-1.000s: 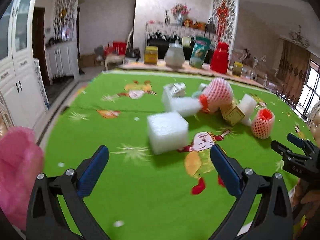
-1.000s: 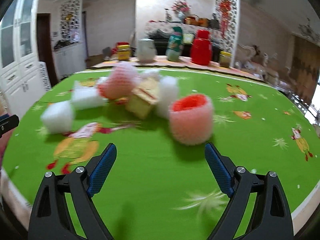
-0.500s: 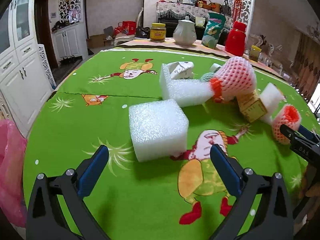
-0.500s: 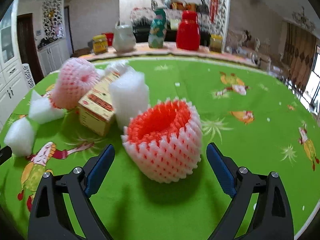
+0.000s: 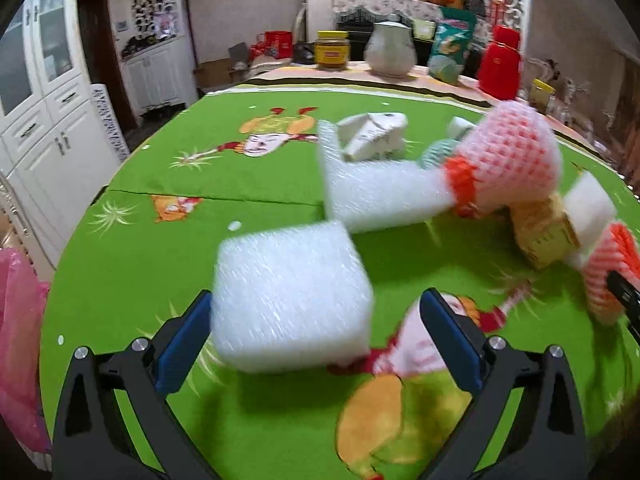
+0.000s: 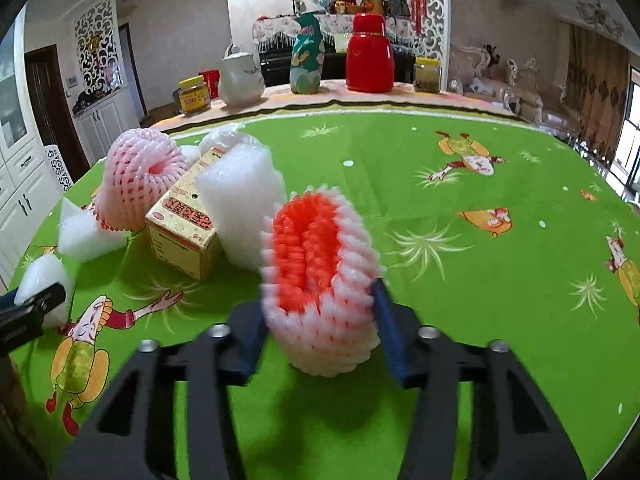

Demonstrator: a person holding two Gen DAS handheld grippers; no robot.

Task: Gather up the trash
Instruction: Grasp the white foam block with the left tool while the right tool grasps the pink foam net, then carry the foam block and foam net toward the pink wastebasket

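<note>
Right gripper (image 6: 318,320): its blue-padded jaws have just been closing and now pinch the orange-and-white foam fruit net (image 6: 318,276), squashing its round mouth into a narrow oval.
Left gripper (image 5: 316,344): spread wide, blue pads either side of the white foam cube (image 5: 290,300); the left pad is against or just beside the cube, the right pad stands apart from it, so nothing is gripped yet.
Where the trash lies: on the green cartoon-print tablecloth (image 6: 460,288); the held net sits near the table's front edge, with a white foam block (image 6: 240,204), a yellow cardboard carton (image 6: 184,236) and a pink foam fruit net (image 6: 140,176) clustered just behind and to its left.
Bag: a pink plastic bag (image 5: 18,344) shows at the left edge of the left wrist view, off the table.
Step in hand: probably a two-handed pickup, right grasp made, left grasp pending.
Next move: likely closing the left jaws squarely on the cube, then lifting both pieces clear; the soft foam gives, so a firm, centred squeeze seems wise.
</note>
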